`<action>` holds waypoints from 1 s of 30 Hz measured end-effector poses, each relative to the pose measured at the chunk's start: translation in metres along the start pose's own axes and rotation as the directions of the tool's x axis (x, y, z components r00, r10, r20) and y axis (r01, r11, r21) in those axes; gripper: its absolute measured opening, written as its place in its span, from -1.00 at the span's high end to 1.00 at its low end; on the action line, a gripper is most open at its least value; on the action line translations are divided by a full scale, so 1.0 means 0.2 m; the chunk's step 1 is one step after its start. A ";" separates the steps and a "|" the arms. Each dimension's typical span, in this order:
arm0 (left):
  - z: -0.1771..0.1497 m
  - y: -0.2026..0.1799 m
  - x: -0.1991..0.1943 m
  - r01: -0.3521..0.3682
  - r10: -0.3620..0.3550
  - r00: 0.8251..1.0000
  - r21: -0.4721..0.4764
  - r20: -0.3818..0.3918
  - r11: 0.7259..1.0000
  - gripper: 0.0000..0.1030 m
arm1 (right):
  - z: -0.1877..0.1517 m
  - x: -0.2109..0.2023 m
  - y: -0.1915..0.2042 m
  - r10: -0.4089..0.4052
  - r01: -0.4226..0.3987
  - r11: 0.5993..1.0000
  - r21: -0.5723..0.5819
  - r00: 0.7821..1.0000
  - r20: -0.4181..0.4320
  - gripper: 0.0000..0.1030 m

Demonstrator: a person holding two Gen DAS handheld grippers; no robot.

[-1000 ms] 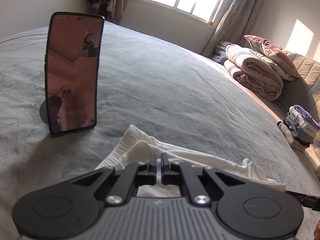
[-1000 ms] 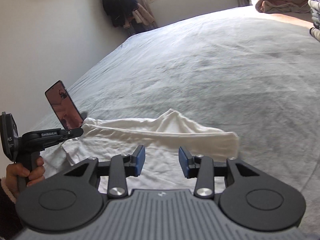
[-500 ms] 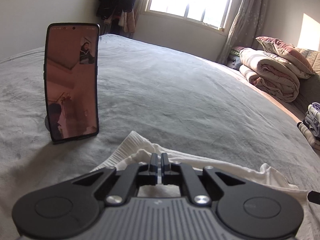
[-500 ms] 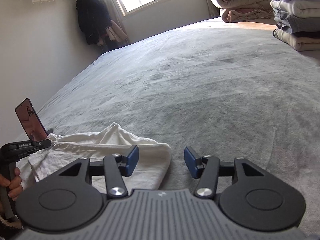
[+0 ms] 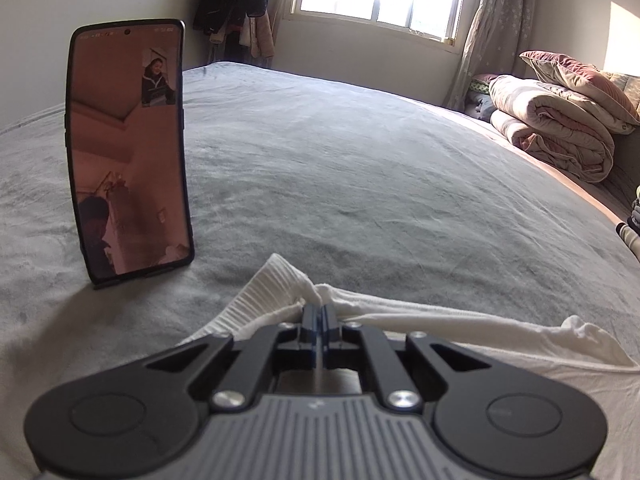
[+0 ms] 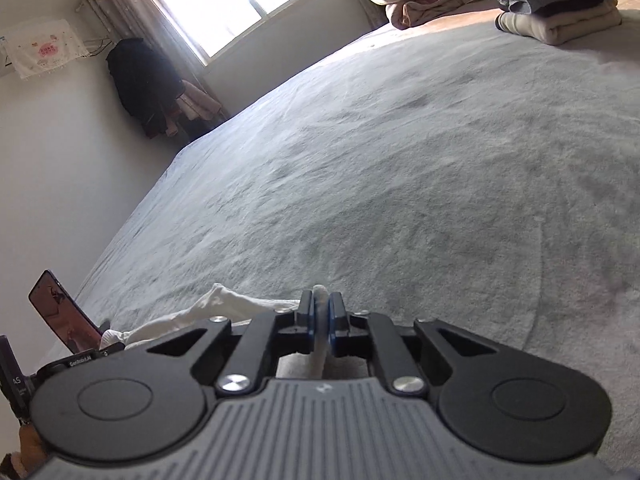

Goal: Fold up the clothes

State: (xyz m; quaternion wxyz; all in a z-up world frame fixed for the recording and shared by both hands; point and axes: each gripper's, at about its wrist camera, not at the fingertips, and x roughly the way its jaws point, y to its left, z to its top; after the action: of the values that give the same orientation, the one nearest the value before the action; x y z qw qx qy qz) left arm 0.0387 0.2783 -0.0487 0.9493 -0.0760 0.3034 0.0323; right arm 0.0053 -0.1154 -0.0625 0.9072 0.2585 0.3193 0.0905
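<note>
White cotton garment with ribbed hem (image 5: pixel 400 320) lies crumpled on grey plush bed cover (image 5: pixel 360 184), just beside upright black smartphone (image 5: pixel 128 152) on stand. Left gripper (image 5: pixel 320 314): jaws pressed together, pinching fabric near ribbed edge. Right gripper (image 6: pixel 319 312): jaws closing on fold of white cloth, fabric visibly between pads. Step, by my reading: securing two edge points before spreading. Next move likely calls for lifting both ends together and pulling taut (phone close, keep clear). Folded clothes stack (image 6: pixel 556 4) sits far off.
</note>
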 end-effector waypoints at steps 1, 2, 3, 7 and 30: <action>0.00 -0.01 0.00 -0.004 0.004 1.000 0.007 0.001 1.000 0.94 | -0.02 0.02 0.00 -0.011 0.011 1.000 -0.019 1.000 -0.013 0.88; 0.00 -0.01 -0.01 -0.009 0.009 1.000 0.014 0.002 1.000 0.94 | -0.02 0.02 0.02 -0.018 0.018 0.998 -0.053 1.000 -0.006 0.88; 0.01 -0.02 -0.01 -0.014 0.014 1.000 0.020 0.002 1.000 0.94 | -0.02 0.02 0.05 -0.023 0.023 0.996 -0.087 1.000 -0.002 0.84; 0.03 -0.01 -0.06 0.017 -0.017 1.000 -0.008 0.020 1.000 0.91 | 0.01 -0.02 0.12 -0.026 0.025 0.990 -0.136 1.000 -0.004 0.64; 0.00 0.10 0.00 0.049 -0.045 0.998 -0.100 0.037 0.994 0.92 | -0.15 0.65 0.98 0.101 -0.215 0.866 -0.451 0.960 -0.263 0.60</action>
State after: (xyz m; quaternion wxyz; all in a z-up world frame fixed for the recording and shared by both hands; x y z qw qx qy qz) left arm 0.0373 0.2973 -0.0507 0.9499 -0.1301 0.2828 0.0265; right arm 0.0880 0.1065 -0.0468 0.8889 0.0412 0.3677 0.2700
